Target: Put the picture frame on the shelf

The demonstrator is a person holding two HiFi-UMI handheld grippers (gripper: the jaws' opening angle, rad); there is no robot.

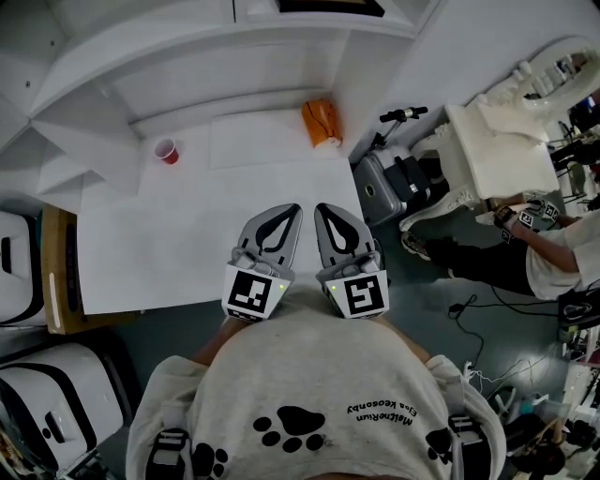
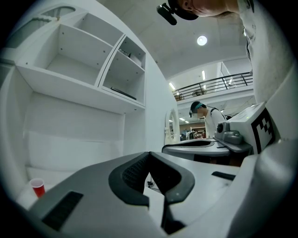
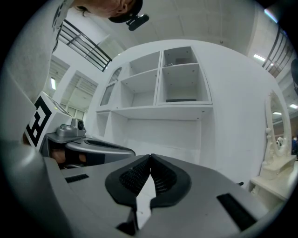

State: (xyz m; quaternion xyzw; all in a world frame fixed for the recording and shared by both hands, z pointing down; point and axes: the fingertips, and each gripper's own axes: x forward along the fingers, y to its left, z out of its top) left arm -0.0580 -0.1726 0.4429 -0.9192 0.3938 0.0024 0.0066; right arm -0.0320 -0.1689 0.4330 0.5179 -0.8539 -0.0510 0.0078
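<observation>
A dark flat picture frame (image 3: 180, 100) lies in the lower right compartment of the white shelf unit (image 3: 158, 108); it also shows as a dark strip (image 2: 123, 92) in the left gripper view and at the top edge (image 1: 330, 7) of the head view. My left gripper (image 1: 292, 210) and right gripper (image 1: 322, 209) are held side by side close to the person's belly, over the near edge of the white table (image 1: 187, 244). Both point level toward the shelf. The left gripper (image 2: 149, 154) is shut with nothing in it, and so is the right gripper (image 3: 150, 156).
A red cup (image 1: 167, 150) stands at the table's back left and an orange bag (image 1: 321, 123) at the back right. White cases (image 1: 47, 403) and a wooden board (image 1: 60, 272) are on the left. A white ornate dresser (image 1: 497, 141), a dark bag (image 1: 389, 185) and a seated person (image 1: 553, 258) are on the right.
</observation>
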